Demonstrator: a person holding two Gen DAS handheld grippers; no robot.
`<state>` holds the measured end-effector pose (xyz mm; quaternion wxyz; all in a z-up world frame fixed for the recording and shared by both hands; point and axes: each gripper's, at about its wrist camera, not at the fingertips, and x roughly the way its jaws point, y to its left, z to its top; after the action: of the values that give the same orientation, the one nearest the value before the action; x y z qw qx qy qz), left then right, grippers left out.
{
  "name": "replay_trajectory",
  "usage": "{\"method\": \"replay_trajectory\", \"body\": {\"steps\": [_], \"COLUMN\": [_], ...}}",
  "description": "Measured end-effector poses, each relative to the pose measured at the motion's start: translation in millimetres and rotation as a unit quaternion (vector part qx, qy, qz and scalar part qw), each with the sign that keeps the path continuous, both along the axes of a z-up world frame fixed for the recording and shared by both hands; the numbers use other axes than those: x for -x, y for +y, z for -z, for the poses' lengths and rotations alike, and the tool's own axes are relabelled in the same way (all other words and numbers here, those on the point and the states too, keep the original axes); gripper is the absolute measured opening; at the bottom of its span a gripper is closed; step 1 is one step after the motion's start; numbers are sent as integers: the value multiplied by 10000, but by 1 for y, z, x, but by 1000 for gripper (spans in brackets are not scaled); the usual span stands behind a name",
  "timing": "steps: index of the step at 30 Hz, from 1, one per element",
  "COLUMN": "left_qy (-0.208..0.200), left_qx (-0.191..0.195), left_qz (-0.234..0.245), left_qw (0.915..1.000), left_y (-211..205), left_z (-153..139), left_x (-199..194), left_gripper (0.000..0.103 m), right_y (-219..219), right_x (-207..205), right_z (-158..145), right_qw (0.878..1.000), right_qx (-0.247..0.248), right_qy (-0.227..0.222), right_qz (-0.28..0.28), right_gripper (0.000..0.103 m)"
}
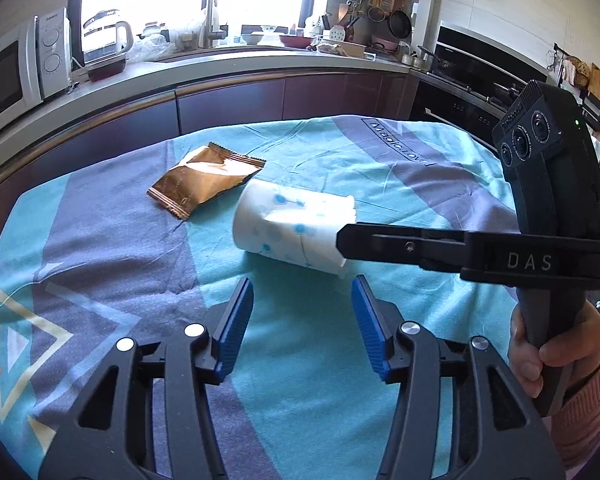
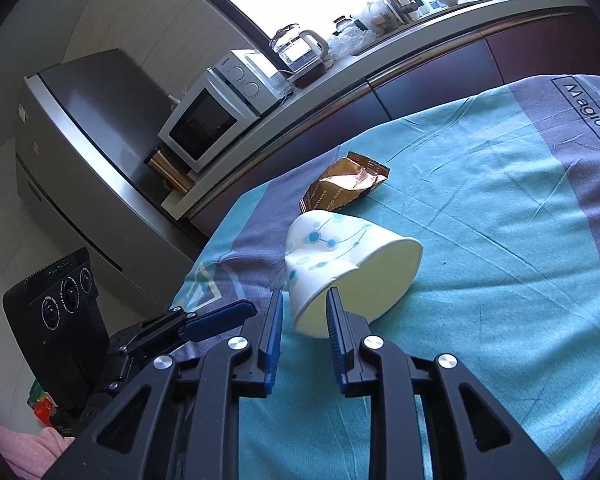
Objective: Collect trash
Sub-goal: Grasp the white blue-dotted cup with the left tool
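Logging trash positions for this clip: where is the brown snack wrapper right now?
The brown snack wrapper lies flat on the tablecloth, just beyond the tipped paper cup, toward the counter side; in the right wrist view it sits behind the cup.

A microwave (image 2: 216, 114), glass kettle (image 2: 300, 46) and fridge (image 2: 88, 132) line the kitchen counter (image 1: 228, 60).

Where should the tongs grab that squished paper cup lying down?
Probably the rim of the paper cup, coming from its open end. It lies on its side, mouth toward the right tongs, so one finger can slip inside and one stay outside, pinching the thin wall.
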<state>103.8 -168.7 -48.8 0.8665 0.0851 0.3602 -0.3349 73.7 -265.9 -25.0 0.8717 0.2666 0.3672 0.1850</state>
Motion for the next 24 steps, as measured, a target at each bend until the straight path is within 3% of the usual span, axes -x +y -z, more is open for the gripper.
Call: {"method": "replay_trajectory", "body": {"steps": [9,15,21,24], "left_qy": [67,261,380,434], "left_qx": [-192,-126,23,146], "left_qz": [-184,-568,-887,-965], "left_qw": [9996,9980,9953,9943], "left_y": [-21,-8,16,29], "left_z": [11,16,16,15], "left_x": [-2,-16,-26,-29], "left_gripper": [54,45,28,11], "right_y": [-13,-34,-40,-36], "right_x": [13,18,2,-23], "right_z": [-7,-5,-14,-16], "right_qw": [9999,9994,9986,9977], "right_qx": [-46,-33,234,523], "right_qy": [-109,-93,-212,-183], "right_qz": [96,324,429,386], "right_gripper": [26,27,27,29]}}
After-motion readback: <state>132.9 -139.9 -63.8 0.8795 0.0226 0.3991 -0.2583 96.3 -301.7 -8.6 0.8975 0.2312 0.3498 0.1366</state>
